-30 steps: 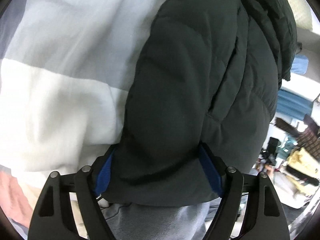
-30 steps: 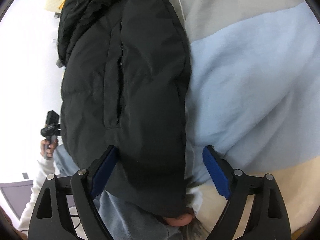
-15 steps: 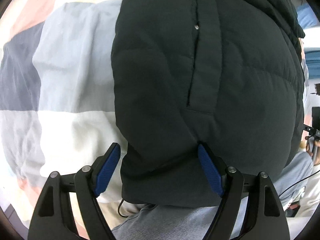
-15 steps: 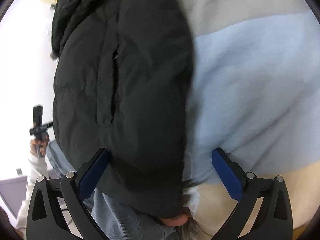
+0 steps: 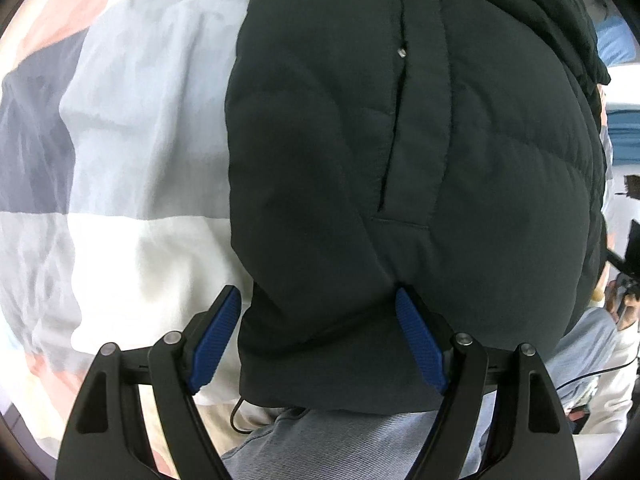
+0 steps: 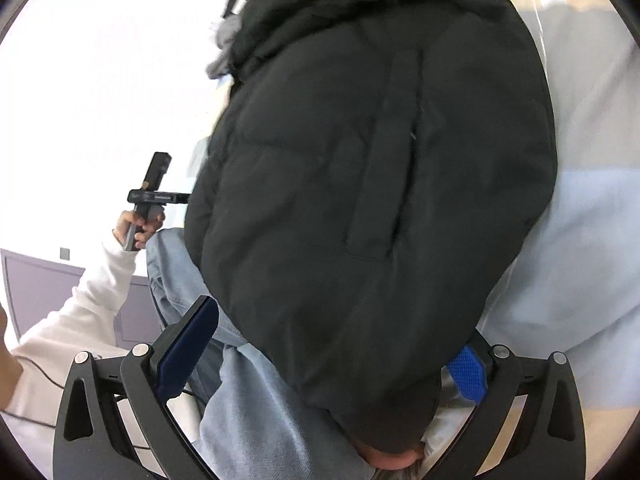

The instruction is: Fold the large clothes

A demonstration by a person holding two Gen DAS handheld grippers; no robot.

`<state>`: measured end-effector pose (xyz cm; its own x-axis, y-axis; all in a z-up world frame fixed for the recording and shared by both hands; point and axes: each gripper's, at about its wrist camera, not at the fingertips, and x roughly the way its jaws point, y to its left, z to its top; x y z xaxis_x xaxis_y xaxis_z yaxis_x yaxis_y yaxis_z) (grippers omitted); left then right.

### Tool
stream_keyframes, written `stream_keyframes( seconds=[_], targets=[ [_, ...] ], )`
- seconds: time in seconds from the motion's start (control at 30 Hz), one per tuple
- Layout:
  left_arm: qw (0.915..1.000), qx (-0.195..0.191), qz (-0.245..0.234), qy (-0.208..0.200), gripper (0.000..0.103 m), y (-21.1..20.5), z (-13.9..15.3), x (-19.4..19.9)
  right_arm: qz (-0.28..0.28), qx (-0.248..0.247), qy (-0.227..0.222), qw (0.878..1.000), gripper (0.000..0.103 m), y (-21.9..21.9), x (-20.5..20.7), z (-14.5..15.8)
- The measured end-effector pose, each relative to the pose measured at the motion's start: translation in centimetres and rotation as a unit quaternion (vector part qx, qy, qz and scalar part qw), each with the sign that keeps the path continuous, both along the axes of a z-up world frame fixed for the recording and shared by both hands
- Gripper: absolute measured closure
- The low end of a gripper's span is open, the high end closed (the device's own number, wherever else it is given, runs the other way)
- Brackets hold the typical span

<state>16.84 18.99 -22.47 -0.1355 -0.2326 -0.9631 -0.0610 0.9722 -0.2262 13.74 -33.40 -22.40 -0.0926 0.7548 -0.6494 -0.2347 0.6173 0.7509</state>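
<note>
A black puffer jacket (image 5: 420, 168) lies on a bed, its hem toward me and its hood far off. It also fills the right wrist view (image 6: 380, 184). My left gripper (image 5: 320, 340) is open, its blue pads either side of the hem's left corner, holding nothing. My right gripper (image 6: 332, 352) is open wide, straddling the hem's right corner; the jacket covers most of the right finger (image 6: 468, 372). A pocket zip (image 5: 394, 120) runs along the jacket.
The patchwork quilt (image 5: 120, 140) in white, light blue, grey and pink lies left of the jacket; it is pale blue and beige at the right (image 6: 580, 240). My jeans (image 6: 256, 420) are at the bed's near edge. My left hand and its gripper (image 6: 148, 204) show at the left.
The left gripper has opened and let go of the hem, and its view swung left over the jacket. The right gripper has opened wider and moved left over the hem.
</note>
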Motion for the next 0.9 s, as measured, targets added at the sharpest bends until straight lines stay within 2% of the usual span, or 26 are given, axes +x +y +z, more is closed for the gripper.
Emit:
stream_keyframes(
  seconds=[0.17,0.3,0.37,0.47,0.57,0.63,0.73,0.77,0.9],
  targets=[
    [0.9978,-0.04,0.05,0.018,0.023,2.4,-1.2,0.2,-0.017,-0.032,0.07,0.997,0.001,-0.7,0.3,-2.8],
    [0.99,-0.082,0.1,0.055,0.02,4.5,-3.2,0.3,0.004,-0.043,0.069,0.997,0.001,0.2,0.1,-2.8],
    [0.9876,-0.095,0.104,0.068,0.019,4.7,-3.8,0.4,0.024,-0.048,0.068,0.996,0.001,0.9,0.0,-2.7],
    [0.982,-0.137,0.097,0.086,0.019,4.5,-4.8,0.6,0.051,-0.041,0.066,0.996,0.0,1.7,-0.3,-2.5],
    [0.9797,-0.146,0.095,0.099,0.018,4.4,-5.7,0.8,0.082,-0.045,0.071,0.993,0.0,3.2,-0.4,-2.8],
    [0.9811,-0.152,0.074,0.094,0.018,3.8,-5.5,1.3,0.098,-0.057,0.061,0.992,0.001,3.4,-0.3,-2.6],
    [0.9808,-0.177,0.032,0.075,0.018,2.4,-4.7,1.6,0.112,-0.059,0.034,0.991,0.013,4.1,-0.4,-1.3],
    [0.9801,-0.185,0.021,0.068,0.019,2.0,-4.4,1.7,0.115,-0.056,0.021,0.992,0.023,4.5,-0.5,-0.8],
    [0.9726,-0.231,-0.019,0.016,0.022,0.9,-2.4,1.6,0.098,-0.045,-0.01,0.994,0.042,5.4,-0.4,1.1]
  ],
)
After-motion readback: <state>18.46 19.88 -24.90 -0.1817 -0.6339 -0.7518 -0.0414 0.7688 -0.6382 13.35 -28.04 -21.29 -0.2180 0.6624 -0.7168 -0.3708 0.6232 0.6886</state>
